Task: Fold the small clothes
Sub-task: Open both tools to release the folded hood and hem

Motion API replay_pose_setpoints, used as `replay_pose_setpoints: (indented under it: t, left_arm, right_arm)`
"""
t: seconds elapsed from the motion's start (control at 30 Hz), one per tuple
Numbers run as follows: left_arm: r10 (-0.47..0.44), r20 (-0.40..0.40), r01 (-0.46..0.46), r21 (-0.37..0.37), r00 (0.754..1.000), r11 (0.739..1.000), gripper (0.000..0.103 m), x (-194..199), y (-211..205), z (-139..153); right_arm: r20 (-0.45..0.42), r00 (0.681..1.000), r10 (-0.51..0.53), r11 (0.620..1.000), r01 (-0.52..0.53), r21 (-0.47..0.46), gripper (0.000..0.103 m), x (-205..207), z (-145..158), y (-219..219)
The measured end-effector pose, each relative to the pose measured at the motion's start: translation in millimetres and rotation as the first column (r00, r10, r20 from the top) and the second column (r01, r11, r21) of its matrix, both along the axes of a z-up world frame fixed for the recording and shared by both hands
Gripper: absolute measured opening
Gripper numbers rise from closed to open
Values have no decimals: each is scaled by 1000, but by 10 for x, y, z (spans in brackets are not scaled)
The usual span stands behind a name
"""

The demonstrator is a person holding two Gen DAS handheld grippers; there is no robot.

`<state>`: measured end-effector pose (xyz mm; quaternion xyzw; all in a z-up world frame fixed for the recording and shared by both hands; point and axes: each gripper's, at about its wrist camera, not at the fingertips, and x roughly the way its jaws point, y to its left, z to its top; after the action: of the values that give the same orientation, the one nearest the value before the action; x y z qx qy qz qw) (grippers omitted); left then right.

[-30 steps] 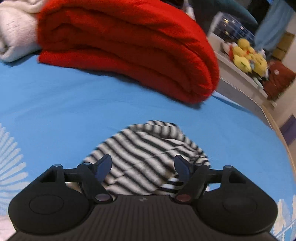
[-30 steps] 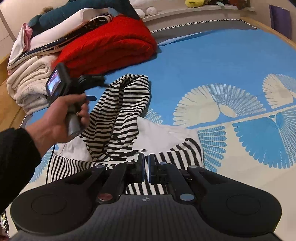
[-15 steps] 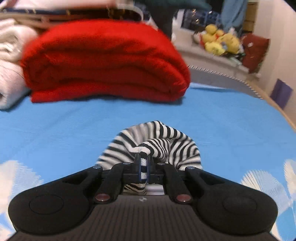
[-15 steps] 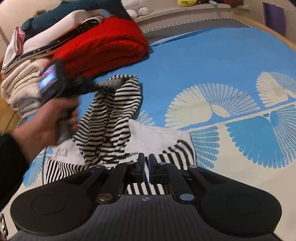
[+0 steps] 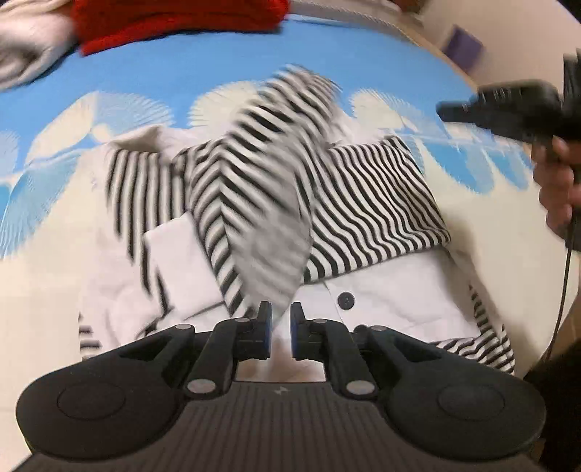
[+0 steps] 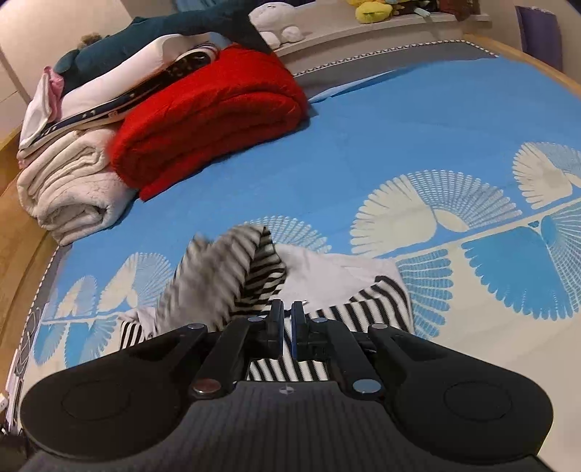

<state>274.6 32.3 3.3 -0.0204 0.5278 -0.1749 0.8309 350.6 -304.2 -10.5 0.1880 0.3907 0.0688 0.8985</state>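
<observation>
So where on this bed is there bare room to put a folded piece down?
The plain blue stretch between the red blanket and the fan prints is free, as is the cream area right of the striped top. It is crowded at the far left, where the stacked linens sit.

Black ribbed tool (image 5: 280, 336), blue-edged pads

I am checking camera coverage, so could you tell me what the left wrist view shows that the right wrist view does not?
Only the left wrist view shows the left gripper, its jaws opening with nothing pressed between them, the garment's dark button, and the person's hand on the other gripper's handle.

Only the right wrist view shows the right gripper, shut, a teal plush toy and the whole folded stack.

Both show the striped hooded garment, its blurred hood, the red blanket, the cream blanket and the blue bedsheet.
</observation>
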Motion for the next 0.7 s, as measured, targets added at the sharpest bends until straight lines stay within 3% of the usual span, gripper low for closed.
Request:
replay_pose_setpoints:
  t: [0.03,0.1,0.17,0.23,0.33,0.4,0.43,0.53,0.63,0.7]
  left_arm:
    - [68,11,-68,-42,998,997,22,13,124,-9]
    - [216,7,-214,-122,976,969,23,98,372,-58]
    - [354,-29,-354,-161,935,921,23,232,550,-137]
    - [429,-59,-433,-179,901,884,23,376,628,-190]
    - [452,-32,-452,-152,891,879,23,525,590,-260]
    - [448,-57,-451,-162,892,878,23,629,520,-343]
    - [445,-78,-452,-165,892,877,23,674,486,-396]
    - [444,-132,-459,-121,886,880,23,777,414,-552]
    - [429,-175,-441,-37,886,897,25,828,322,-708]
    - [414,-200,-427,-28,888,904,25,846,301,-777]
  right_arm:
    - [-1,1000,6,1000,-6,1,4,-15,-3,21]
    - [-9,1000,18,1000,-18,12,4,-39,-32,68]
    - [-14,999,30,999,-29,26,4,-50,-62,114]
    - [-25,999,41,999,-40,36,4,-42,-118,180]
    - [-51,997,55,997,-52,60,4,9,-218,285]
    - [-71,995,70,996,-66,63,4,66,-307,382]
    - [-82,994,76,995,-71,65,8,102,-352,426]
    - [-121,990,68,995,-59,82,32,231,-515,530]
    - [-162,986,45,995,-30,94,35,367,-675,601]
    - [-189,981,35,995,-17,96,36,443,-791,646]
